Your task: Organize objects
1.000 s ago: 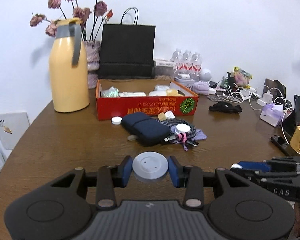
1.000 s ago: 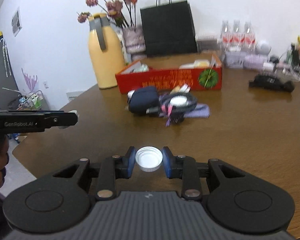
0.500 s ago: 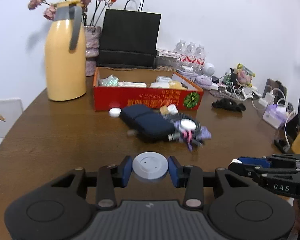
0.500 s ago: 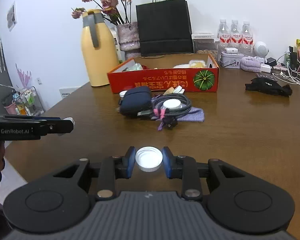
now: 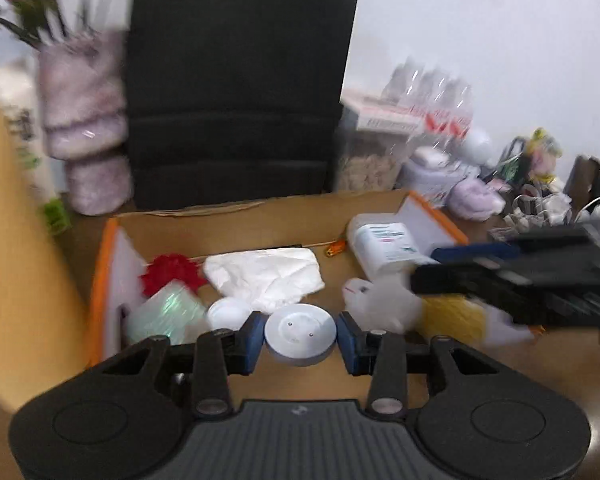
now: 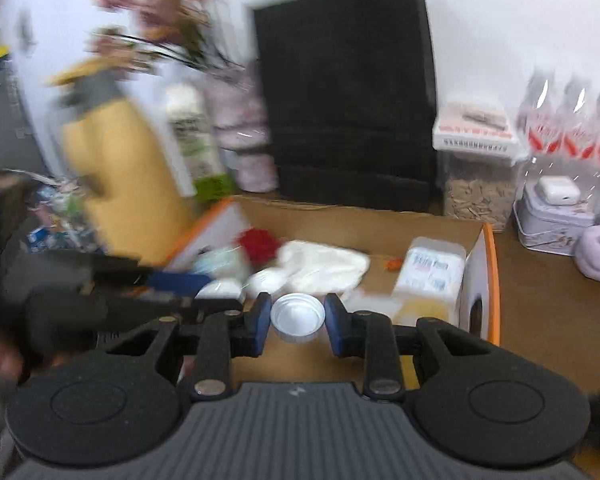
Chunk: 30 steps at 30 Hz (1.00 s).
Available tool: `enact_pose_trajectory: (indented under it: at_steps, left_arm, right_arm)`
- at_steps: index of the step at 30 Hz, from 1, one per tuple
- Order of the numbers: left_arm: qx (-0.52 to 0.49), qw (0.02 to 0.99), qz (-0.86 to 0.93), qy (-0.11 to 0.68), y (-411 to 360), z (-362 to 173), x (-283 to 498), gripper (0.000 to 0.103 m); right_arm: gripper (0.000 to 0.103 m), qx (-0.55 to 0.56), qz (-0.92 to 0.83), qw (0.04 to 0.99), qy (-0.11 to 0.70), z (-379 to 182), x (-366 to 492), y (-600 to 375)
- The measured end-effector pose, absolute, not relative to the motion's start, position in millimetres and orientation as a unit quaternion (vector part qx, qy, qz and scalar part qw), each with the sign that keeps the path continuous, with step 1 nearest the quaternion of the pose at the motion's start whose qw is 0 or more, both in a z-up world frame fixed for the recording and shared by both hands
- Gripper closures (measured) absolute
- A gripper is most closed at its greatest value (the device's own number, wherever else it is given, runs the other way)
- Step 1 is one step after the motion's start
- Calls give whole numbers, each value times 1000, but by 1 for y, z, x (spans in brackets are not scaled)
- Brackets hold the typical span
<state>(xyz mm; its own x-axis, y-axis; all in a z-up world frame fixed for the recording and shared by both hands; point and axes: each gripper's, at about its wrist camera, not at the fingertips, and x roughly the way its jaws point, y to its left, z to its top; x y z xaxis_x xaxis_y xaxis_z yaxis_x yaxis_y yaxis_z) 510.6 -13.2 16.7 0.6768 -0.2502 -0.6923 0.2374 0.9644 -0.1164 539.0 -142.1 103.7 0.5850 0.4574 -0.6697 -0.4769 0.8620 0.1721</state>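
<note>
The left gripper (image 5: 301,337) is clamped on a round grey disc (image 5: 300,332), its blue pads pressing the disc's two sides. The right gripper (image 6: 298,318) is likewise closed on a white bottle cap (image 6: 298,317), held open side up between narrowly set pads. Both hang over the open cardboard box (image 5: 236,220) with the orange rim, just above its near edge. Inside lie a crumpled white cloth (image 5: 266,274), a red tuft (image 5: 172,270), a white labelled container (image 5: 384,244) and something yellow (image 5: 454,316) (too blurred to name). Behind the box stands a black paper bag (image 5: 240,80), with a yellow jug (image 6: 124,184) to the left and water bottles (image 6: 572,120) to the right. In the left view the right gripper crosses at the right, over the box.
</note>
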Motion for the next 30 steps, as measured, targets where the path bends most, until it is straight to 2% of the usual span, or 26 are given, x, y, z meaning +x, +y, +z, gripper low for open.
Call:
enact_pose_trajectory:
  at_steps: [4,5,7,11,15,16,18,20,21,23,24,26,30]
  left_arm:
    - [2,907,-121,403,-28,-3,547,64]
    - [-1,906,-126,405,-30,-5,551,60]
    - [-7,903,-136,408,-28,-7,553,58]
    - [-17,907,-143,396,-18,8,544,54]
    - [-20,923,-125,363,-4,47,524,52]
    - [-18,929,-119,351,-1,58,513,52]
    - [-10,938,-108,330,5,74,485,44]
    - [-1,944,-106,313,9,86,449,37]
    - [2,947,-116,301,10,92,426,36]
    - [-4,950,-131,284,11,101,389,33]
    - [-14,951,-141,276,13,105,365,26]
    - [-29,952,-157,261,15,106,317,19]
    - [-15,949,-200,243,8,86,214,18]
  right_arm:
    - [72,-77,204,887,406,75,595,-112]
    - [69,-84,203,882,416,67,602,-109]
    - [53,-87,197,882,420,61,610,-106]
    - [41,-49,198,896,394,78,604,-121]
    - [31,-66,197,907,366,106,576,-129]
    - [29,-67,196,910,360,113,565,-132]
    - [24,-63,204,915,343,127,534,-141]
    - [10,-56,215,919,326,136,499,-151]
    - [7,-54,226,920,316,138,477,-155]
    - [6,-57,248,917,307,138,436,-162]
    - [6,-57,254,916,305,138,416,-164]
    - [2,-41,265,916,297,136,368,-175]
    - [0,-2,301,909,289,120,273,-205]
